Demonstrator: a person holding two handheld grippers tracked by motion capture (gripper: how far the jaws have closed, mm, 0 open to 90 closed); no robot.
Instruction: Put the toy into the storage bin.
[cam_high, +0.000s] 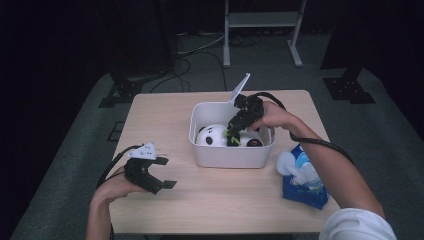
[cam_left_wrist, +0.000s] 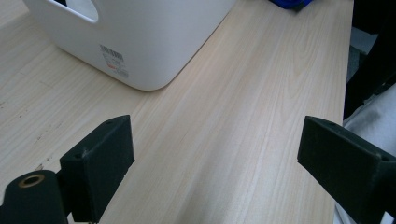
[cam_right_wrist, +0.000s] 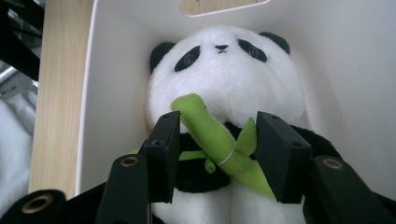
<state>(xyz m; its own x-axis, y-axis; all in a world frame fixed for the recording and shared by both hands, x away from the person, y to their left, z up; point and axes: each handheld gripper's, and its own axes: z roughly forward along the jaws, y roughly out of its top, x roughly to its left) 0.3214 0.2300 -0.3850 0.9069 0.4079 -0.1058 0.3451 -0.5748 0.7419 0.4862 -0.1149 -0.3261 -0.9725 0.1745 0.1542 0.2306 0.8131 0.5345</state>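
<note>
Panda (cam_right_wrist: 224, 79) lies in the white bin (cam_high: 220, 156) on the bench (cam_high: 165, 107): soft, light plush that will squash, best pinched at the belly or the green bamboo (cam_right_wrist: 210, 135). Right gripper (cam_right_wrist: 212, 156) jaws straddle the bamboo, parted. Left gripper (cam_left_wrist: 215, 154) jaws gape empty. The bin's sticker (cam_left_wrist: 113, 60) is unreadable.

Count on table (cam_high: 215, 195): one white bin (cam_high: 232, 155), centre. Inside it, one plush panda (cam_right_wrist: 224, 79) holding one green bamboo stalk (cam_right_wrist: 215, 135). One blue wipes pack (cam_high: 304, 181), near right of the bin. Grippers: two, the left gripper (cam_high: 165, 172) at near left and the right gripper (cam_high: 233, 136) over the bin. One white stand (cam_high: 262, 30), on the floor at the far side.
</note>
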